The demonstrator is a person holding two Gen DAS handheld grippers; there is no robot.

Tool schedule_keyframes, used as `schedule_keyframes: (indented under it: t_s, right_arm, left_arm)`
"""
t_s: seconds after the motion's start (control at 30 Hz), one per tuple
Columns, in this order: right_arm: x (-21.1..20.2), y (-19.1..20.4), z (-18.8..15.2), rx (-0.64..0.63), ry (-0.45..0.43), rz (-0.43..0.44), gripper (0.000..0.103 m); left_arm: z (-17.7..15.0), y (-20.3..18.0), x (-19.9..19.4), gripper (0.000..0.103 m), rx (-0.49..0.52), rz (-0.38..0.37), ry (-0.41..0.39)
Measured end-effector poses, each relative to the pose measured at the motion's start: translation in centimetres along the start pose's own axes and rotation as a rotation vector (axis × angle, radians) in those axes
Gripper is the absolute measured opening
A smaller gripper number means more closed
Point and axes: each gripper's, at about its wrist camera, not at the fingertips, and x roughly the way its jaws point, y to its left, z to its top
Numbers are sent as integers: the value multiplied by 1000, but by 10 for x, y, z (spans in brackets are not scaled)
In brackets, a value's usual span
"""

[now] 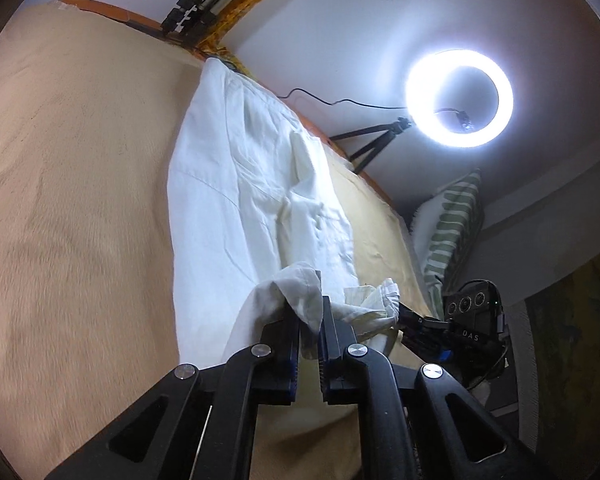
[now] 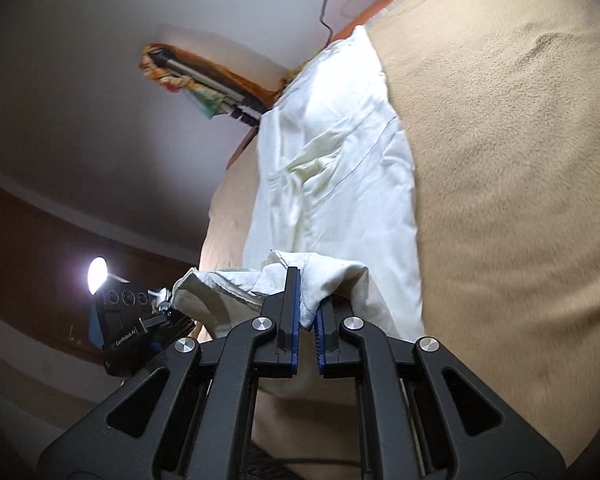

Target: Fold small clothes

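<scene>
A white garment lies stretched out on the beige blanket, running away from both cameras. My left gripper is shut on a bunched corner of its near edge, lifted off the blanket. My right gripper is shut on the other near corner of the white garment, which is also raised. Each view shows the other gripper beside it with cloth in its fingers: the right gripper in the left wrist view, the left gripper in the right wrist view. The near edge sags between the two grips.
A lit ring light on a small tripod stands past the bed's far edge, with a cable running along the wall. A green-striped pillow leans at the bed's right side. Folded tripod legs and colourful cloth sit at the far corner.
</scene>
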Motion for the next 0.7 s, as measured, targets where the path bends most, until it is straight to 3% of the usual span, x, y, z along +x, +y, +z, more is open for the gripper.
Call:
schedule_keyframes:
  t_s: [0.17,0.23,0.27,0.3,0.5,0.6,0.7]
  right_arm:
    - [20,-8,17,9,17,-52,7]
    - [28,-12,22,17,19,-68,9]
    - [30,-13,24,17,19,-80,9]
    - [31,-15,25,18,20,-93,11]
    - [10,-4,27,-59,-63,-175,29]
    - [-1,13,21,-156,-110,-198,29]
    - [5,36,5,-303,-71,-167,29]
  left_arm:
    - [10,14,20,6,0,31,4]
    - [14,19,21,20,-8,25,-14]
    - [16,19,18,36,-10,35,-28]
    - [19,18,14,45,-6,57,-50]
    - [24,11,-10,46,72,60,-113]
    - [11,4,-6,42,139,72,-71]
    - [-4,-1,2,37,186,71,-14]
